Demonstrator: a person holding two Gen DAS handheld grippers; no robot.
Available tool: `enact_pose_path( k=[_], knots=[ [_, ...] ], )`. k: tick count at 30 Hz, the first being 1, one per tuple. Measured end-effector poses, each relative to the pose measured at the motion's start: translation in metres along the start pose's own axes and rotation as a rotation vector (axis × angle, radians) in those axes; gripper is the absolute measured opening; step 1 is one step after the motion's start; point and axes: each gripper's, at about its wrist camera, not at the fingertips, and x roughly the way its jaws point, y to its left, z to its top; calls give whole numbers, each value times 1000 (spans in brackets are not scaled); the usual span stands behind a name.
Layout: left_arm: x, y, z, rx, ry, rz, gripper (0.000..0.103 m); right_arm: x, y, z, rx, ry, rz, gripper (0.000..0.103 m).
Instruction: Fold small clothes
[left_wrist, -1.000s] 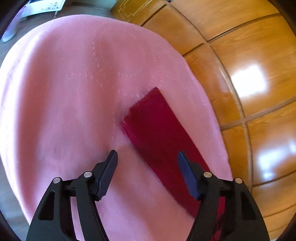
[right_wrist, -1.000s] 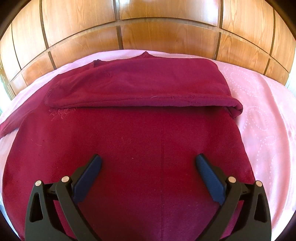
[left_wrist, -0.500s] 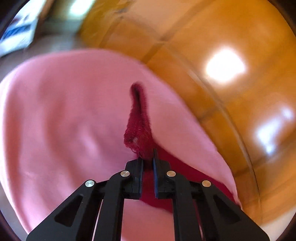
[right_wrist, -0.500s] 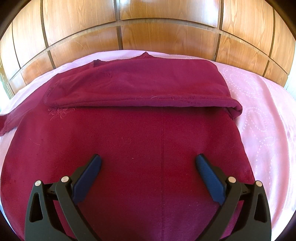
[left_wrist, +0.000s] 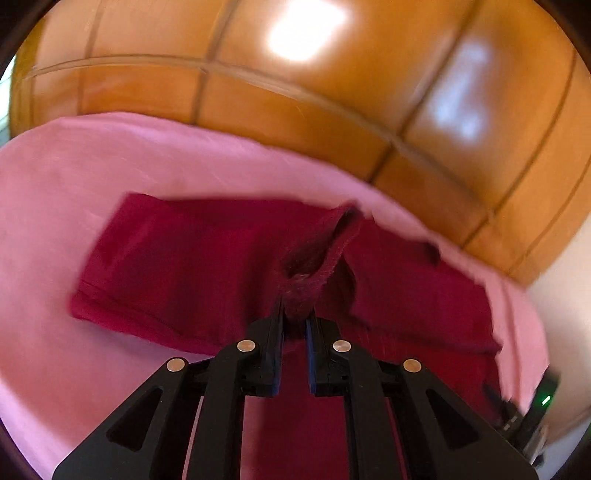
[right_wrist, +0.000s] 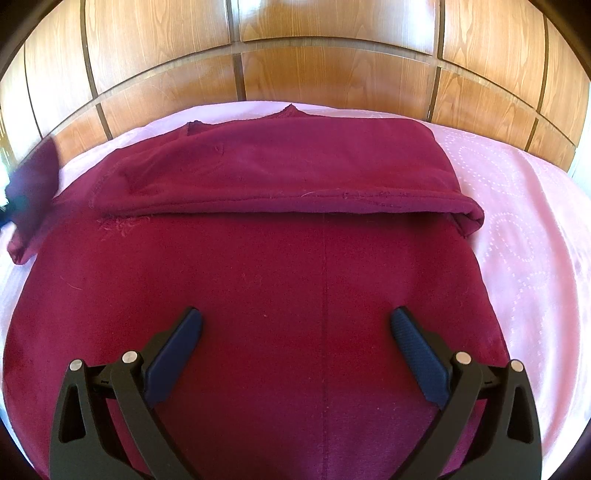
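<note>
A dark red top (right_wrist: 295, 277) lies flat on a pink blanket (right_wrist: 517, 240). One sleeve (right_wrist: 277, 177) is folded across its upper part. My left gripper (left_wrist: 295, 314) is shut on the end of the other sleeve (left_wrist: 314, 266), holding it up above the garment's body (left_wrist: 184, 258); this view is blurred. In the right wrist view that lifted sleeve (right_wrist: 33, 192) shows at the far left edge. My right gripper (right_wrist: 295, 314) hangs open just over the lower body of the top, nothing between its fingers.
A glossy wooden panelled headboard (right_wrist: 332, 66) rises straight behind the blanket, also seen as the headboard (left_wrist: 332, 92) in the left wrist view. Bare pink blanket (left_wrist: 55, 221) spreads left of the garment. A black device with a green light (left_wrist: 532, 410) sits at the lower right edge.
My left gripper closed on the sleeve end, lifted it off the blanket and swung it over toward the garment's body, rolling as it went. The right gripper has stayed still and open.
</note>
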Motion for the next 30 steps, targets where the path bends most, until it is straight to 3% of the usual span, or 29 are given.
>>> enact_pose_path(
  k=[1, 3, 5, 13, 16, 17, 18, 20, 22, 25, 27, 28, 30],
  knots=[
    [5, -6, -5, 17, 15, 12, 9, 0, 0, 0, -1, -1, 0, 101],
    [11, -16, -18, 50, 43, 30, 28, 0, -1, 0, 0, -1, 2, 101],
    [5, -22, -29, 69, 24, 51, 57, 0, 0, 0, 2, -2, 2, 101],
    [-24, -21, -76, 73, -28, 58, 59, -3, 0, 11, -2, 45, 26, 101],
    [-25, -23, -91, 100, -36, 59, 59, -12, 7, 31, 51, 60, 229, 99],
    [-26, -23, -95, 112, -34, 59, 59, -13, 11, 36, 68, 69, 299, 93],
    [-26, -22, -100, 119, -34, 57, 59, -9, 21, 45, 95, 112, 439, 89],
    [-21, -23, -105, 129, -31, 55, 59, 2, 42, 58, 133, 187, 628, 87],
    [-17, -24, -106, 134, -35, 53, 59, 18, 70, 70, 144, 267, 755, 87],
    [-15, -21, -106, 130, -32, 40, 59, 47, 109, 86, 153, 352, 799, 87],
    [-14, -20, -107, 129, -30, 31, 59, 62, 126, 95, 151, 364, 755, 87],
    [-14, -20, -108, 130, -30, 29, 59, 68, 132, 97, 152, 381, 753, 84],
    [-12, -20, -108, 130, -32, 26, 60, 82, 148, 100, 130, 418, 724, 49]
  ],
)
